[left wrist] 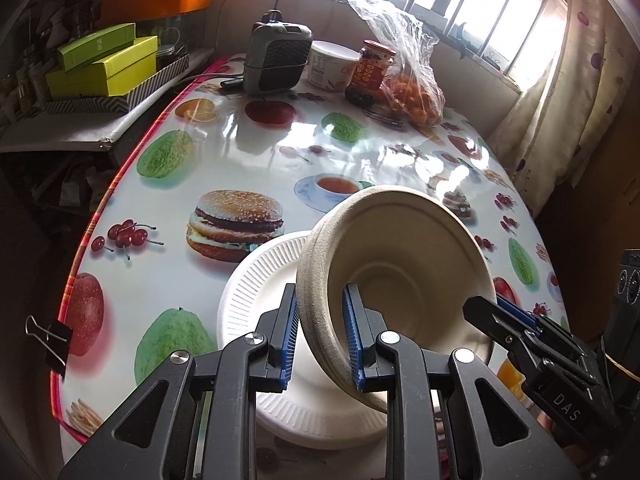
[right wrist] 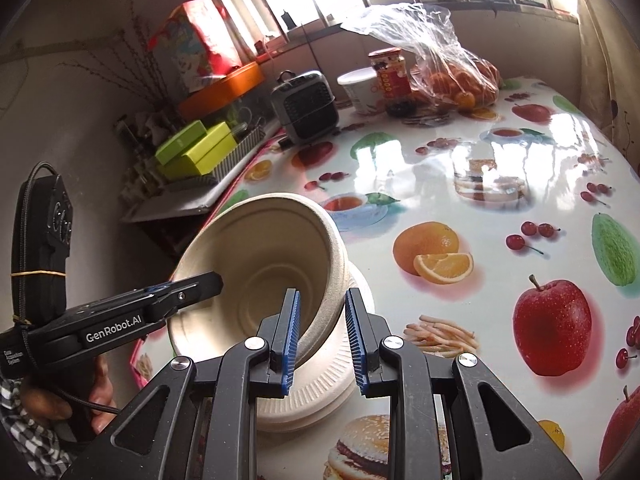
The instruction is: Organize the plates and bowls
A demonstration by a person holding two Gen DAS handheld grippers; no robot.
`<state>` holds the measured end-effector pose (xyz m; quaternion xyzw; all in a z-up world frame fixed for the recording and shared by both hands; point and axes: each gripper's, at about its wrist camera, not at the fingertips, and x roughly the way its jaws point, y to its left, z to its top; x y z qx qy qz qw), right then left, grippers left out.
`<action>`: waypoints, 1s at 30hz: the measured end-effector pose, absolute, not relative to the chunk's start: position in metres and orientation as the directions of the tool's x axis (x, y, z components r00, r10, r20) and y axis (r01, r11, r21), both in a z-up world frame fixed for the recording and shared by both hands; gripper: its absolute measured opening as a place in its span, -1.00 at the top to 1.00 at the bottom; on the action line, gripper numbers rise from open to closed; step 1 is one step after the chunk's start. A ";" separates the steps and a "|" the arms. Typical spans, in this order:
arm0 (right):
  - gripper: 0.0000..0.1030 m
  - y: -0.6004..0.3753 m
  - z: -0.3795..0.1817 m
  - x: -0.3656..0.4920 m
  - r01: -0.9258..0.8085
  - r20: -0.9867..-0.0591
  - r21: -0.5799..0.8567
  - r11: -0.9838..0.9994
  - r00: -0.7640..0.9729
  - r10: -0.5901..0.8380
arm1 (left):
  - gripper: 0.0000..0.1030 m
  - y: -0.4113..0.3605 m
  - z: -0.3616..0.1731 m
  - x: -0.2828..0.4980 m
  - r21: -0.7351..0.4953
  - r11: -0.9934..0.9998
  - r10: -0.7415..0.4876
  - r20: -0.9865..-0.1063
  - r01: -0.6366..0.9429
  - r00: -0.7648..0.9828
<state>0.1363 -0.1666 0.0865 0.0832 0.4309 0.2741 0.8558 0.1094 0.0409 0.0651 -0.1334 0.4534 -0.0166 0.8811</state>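
A beige paper bowl (left wrist: 400, 264), a nested stack by its thick rim, is held tilted above a stack of white ribbed paper plates (left wrist: 256, 292) on the fruit-print table. My left gripper (left wrist: 320, 332) is shut on the bowl's rim on one side. My right gripper (right wrist: 320, 332) is shut on the opposite rim; it also shows in the left wrist view (left wrist: 486, 308). The bowl (right wrist: 260, 264) and plates (right wrist: 328, 380) show in the right wrist view, with the left gripper (right wrist: 208, 282) entering from the left.
At the table's far end stand a small grey heater (left wrist: 278, 58), a white tub (left wrist: 334, 64), a red-lidded jar (left wrist: 372, 72) and a plastic bag of oranges (left wrist: 412, 92). Green boxes (left wrist: 104, 64) sit on a side shelf. A binder clip (left wrist: 52, 340) grips the table's left edge.
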 end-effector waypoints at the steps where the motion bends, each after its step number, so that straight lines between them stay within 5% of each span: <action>1: 0.56 -0.164 0.086 0.136 -0.401 -0.693 0.379 0.834 0.475 0.543 | 0.55 0.043 0.065 0.109 -0.249 0.964 -0.146 -0.796 -0.097 0.588; 30: 0.56 -0.141 0.070 0.137 -0.401 -0.719 0.397 0.826 0.423 0.551 | 0.55 0.063 0.045 0.107 -0.260 0.954 -0.139 -0.825 -0.149 0.548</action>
